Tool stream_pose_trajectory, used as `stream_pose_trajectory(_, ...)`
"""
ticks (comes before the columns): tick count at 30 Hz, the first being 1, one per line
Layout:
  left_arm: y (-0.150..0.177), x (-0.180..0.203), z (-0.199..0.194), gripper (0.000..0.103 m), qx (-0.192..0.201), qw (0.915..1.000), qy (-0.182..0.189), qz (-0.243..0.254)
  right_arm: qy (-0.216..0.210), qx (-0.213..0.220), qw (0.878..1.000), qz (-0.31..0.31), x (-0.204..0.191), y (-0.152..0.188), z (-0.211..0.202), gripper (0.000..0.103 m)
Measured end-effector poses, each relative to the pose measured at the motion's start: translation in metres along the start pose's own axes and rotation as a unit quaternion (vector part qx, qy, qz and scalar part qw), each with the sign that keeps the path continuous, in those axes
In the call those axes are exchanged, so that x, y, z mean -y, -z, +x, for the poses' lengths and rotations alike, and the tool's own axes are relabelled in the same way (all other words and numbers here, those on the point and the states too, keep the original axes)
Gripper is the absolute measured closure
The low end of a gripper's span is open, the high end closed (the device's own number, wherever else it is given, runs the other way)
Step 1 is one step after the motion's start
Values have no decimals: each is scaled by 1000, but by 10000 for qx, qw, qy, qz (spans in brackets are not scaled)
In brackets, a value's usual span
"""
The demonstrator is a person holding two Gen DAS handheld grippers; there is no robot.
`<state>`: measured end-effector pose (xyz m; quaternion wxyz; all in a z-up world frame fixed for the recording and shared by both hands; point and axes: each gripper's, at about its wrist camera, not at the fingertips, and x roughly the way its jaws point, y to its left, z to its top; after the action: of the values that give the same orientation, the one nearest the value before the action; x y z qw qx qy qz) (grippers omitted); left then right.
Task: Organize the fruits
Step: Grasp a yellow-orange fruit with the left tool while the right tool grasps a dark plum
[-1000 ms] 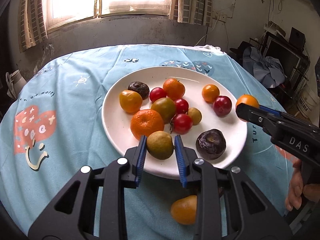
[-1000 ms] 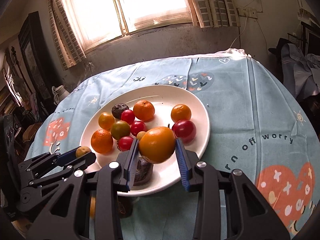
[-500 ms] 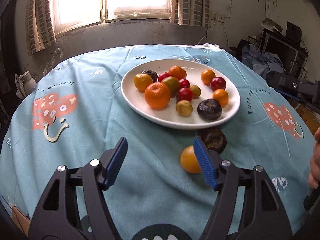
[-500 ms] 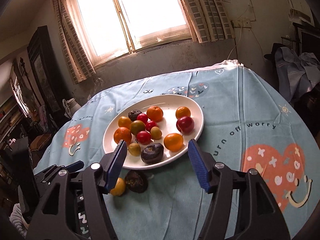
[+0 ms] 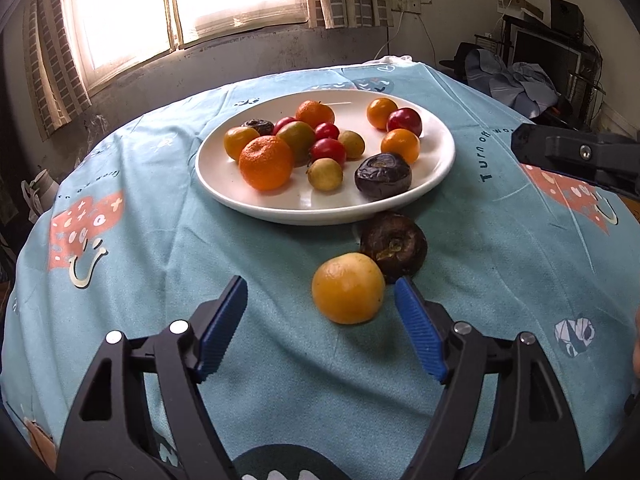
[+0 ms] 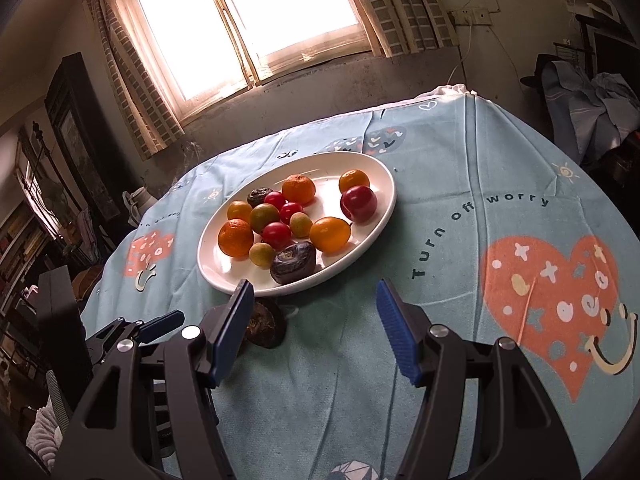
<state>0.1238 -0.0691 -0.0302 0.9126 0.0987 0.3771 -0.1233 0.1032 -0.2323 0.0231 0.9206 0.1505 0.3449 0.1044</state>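
A white plate (image 5: 320, 216) (image 6: 386, 196) on the blue tablecloth holds several fruits: tangerines, red tomatoes, small yellow-green ones and a dark wrinkled one (image 5: 383, 176). On the cloth in front of the plate lie an orange fruit (image 5: 348, 288) and a second dark wrinkled fruit (image 5: 394, 246) (image 6: 266, 326). My left gripper (image 5: 320, 292) is opening; the orange fruit lies between its fingertips, nearer the right pad, and is not touched. My right gripper (image 6: 316, 292) stands open above bare cloth with nothing between its pads. Its left finger hides part of the dark fruit and all of the orange one.
The round table drops away on all sides. A finger of the right gripper (image 5: 560, 152) juts in at the right, level with the plate. A finger of the left gripper (image 6: 160, 326) shows low on the left. Furniture and piled clothes (image 5: 516, 80) stand beyond the table's right side.
Both grippers let go of their fruits, a yellow-green one and an orange one, which now lie on the plate. Both opened and drew back; the left one came down around the loose orange fruit.
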Motion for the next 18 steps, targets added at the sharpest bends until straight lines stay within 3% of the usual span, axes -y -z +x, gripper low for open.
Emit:
stream_pose_trajectory(4,-3,-8,6,34,-88,9994,250,-201,-7,-17,10000,16,0,0,1,39)
stream_pose_trajectory(8,-2,-3,10,62,-182,9978,642,-49,4,-47,10000,-3,0,1,3,39)
stream_pose_trajectory(14,1,-6,11,64,-211,9964,821,-98,-7,-84,10000,11,1,2,6,39)
stream_pose_trajectory(18,7,-16,-5,64,-74,9991,411,-92,-5,-223,9997,-113,-3,6,14,39)
